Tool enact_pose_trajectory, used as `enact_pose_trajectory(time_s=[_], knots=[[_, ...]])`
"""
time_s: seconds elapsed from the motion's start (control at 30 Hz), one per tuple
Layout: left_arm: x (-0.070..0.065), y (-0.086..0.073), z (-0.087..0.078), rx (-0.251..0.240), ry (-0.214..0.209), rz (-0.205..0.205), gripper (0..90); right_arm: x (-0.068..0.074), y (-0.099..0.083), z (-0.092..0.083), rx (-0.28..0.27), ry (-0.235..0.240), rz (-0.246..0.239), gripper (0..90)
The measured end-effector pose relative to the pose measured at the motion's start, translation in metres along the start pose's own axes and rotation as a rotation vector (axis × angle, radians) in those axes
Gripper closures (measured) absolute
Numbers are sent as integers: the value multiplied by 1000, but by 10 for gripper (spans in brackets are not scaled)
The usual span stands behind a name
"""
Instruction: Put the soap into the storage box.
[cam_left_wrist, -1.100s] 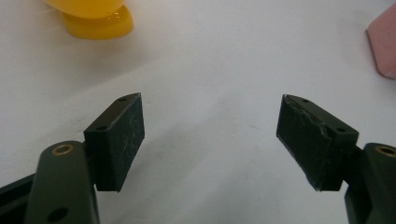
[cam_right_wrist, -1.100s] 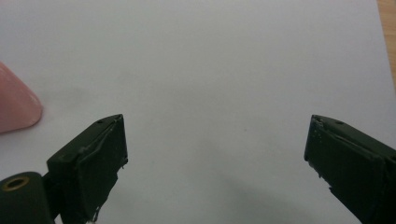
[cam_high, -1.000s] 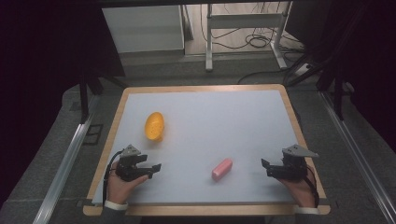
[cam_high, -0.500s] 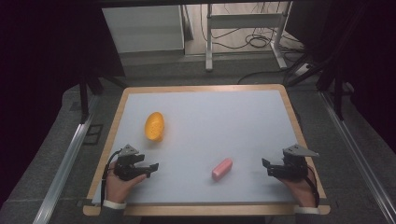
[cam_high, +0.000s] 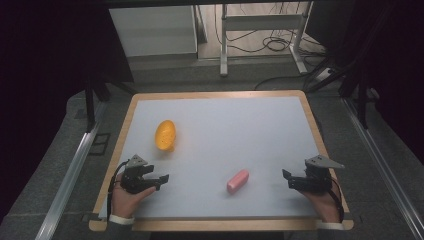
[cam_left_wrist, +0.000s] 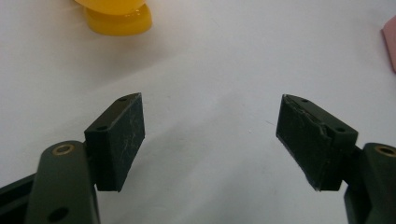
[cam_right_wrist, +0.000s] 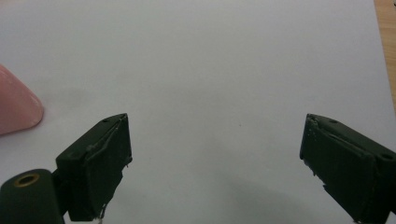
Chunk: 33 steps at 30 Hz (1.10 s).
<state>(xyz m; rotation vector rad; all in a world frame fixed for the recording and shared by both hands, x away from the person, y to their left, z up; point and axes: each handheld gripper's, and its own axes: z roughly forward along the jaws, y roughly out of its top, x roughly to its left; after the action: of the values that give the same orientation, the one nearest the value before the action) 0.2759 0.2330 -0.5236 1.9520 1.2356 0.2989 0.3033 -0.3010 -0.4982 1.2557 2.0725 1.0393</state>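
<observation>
An orange-yellow oval object (cam_high: 165, 135) lies on the left half of the white tabletop (cam_high: 225, 130). A pink oblong object (cam_high: 238, 180) lies near the front, right of centre. My left gripper (cam_high: 164, 178) rests at the front left, open and empty, pointing right. In the left gripper view the left gripper (cam_left_wrist: 210, 126) has the yellow object (cam_left_wrist: 116, 16) ahead at upper left and the pink object (cam_left_wrist: 390, 30) at the right edge. My right gripper (cam_high: 286, 176) sits at the front right, open and empty, pointing left toward the pink object (cam_right_wrist: 16, 105); its jaws (cam_right_wrist: 215, 149) stand wide apart.
The table has a wooden rim (cam_high: 220, 94) all round. Beyond its far edge stand a white cabinet (cam_high: 152, 30) and a metal frame (cam_high: 262, 35) with cables on the floor. Dark equipment flanks both sides.
The left hand and its gripper have drifted very slightly toward the near left. The right gripper and both objects have stayed put.
</observation>
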Motion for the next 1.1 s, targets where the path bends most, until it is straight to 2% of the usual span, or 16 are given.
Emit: enact_pose_trajectory(time_s=[0.37,0.47,0.67,1.1], knots=[[-4,6,-7,3,-2,7,251,-1,-2,1,1,11,12,85],[-8,12,-9,9,2,17,253,-1,-1,0,-2,10,14,86],[-18,34,-16,17,-15,40,275,-2,0,-2,-7,8,15,85],[-31,54,-16,62,-56,74,278,-1,-2,0,6,2,10,86]])
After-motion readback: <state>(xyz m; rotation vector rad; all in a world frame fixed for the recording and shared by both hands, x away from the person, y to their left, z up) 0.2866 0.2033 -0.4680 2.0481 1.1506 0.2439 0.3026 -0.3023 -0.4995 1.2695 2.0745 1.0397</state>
